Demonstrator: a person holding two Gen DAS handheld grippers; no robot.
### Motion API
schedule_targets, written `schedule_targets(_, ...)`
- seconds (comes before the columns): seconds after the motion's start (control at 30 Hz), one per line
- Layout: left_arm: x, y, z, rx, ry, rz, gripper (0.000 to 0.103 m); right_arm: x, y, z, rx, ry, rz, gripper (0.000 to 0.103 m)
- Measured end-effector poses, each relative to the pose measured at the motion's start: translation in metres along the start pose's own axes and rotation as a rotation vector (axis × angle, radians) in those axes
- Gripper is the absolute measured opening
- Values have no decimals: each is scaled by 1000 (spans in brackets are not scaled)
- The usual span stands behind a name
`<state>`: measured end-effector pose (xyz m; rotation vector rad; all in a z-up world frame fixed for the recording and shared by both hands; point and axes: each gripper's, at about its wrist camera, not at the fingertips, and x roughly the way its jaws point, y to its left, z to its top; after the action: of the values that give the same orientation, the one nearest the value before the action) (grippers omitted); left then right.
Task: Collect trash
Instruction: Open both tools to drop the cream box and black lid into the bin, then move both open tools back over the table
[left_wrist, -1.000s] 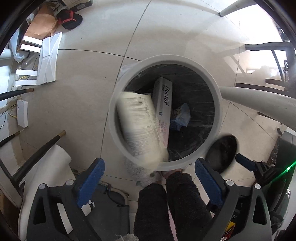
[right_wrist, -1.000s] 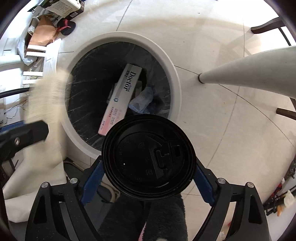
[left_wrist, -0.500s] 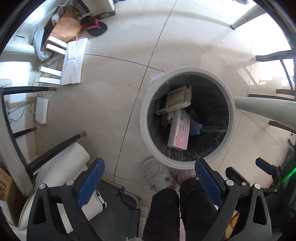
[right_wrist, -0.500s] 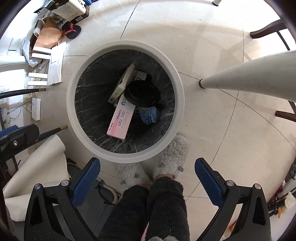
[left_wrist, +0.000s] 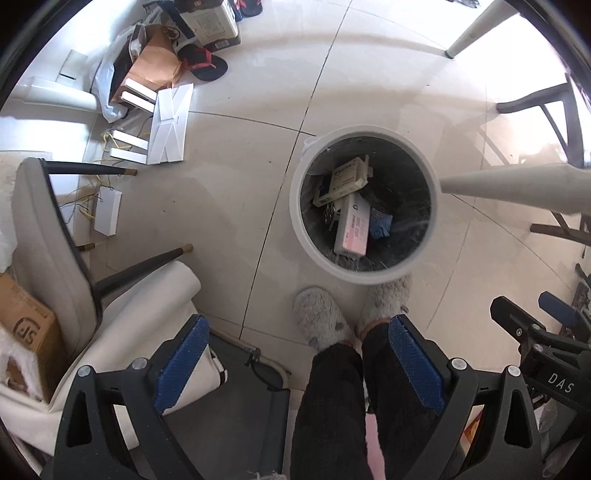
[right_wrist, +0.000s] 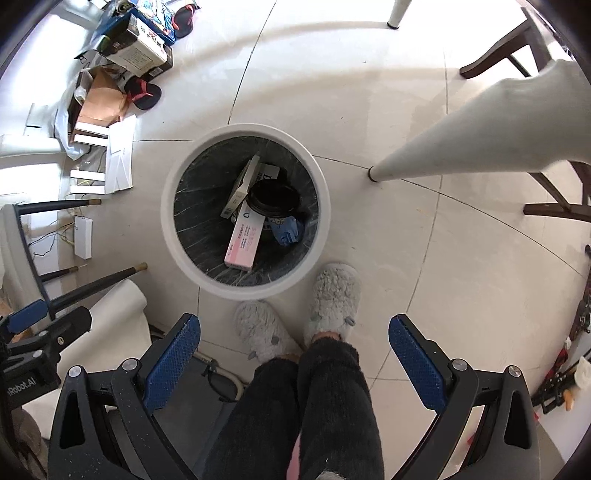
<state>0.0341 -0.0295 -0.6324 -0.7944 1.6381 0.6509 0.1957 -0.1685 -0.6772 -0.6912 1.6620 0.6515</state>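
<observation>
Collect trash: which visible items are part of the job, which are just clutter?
Job:
round white trash bin
pink-and-white carton
black plastic cup lid
beige flat box
crumpled blue wrapper
left gripper, open
right gripper, open

Clutter:
brown paper bag
white cable box
grey fuzzy slippers

One second ago the right gripper (right_wrist: 294, 345) held the round black plastic lid (right_wrist: 273, 201); now it is empty with jaws wide, and the lid lies in the white round bin (right_wrist: 177, 251). The beige flat carton (left_wrist: 341, 181), then falling, now rests inside. Both cameras have risen, the left gripper (left_wrist: 295, 349) too.
</observation>
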Motion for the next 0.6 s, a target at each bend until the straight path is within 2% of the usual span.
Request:
schedule_targets(0.23,-69,-5,-34,27,-27,-9,100,-77,5,-35,-10,-22,16,103)
schedule_targets(0.6,-194,-8,-86,14,-128,-54,100,-234,6,-83,-13,-105,58,103)
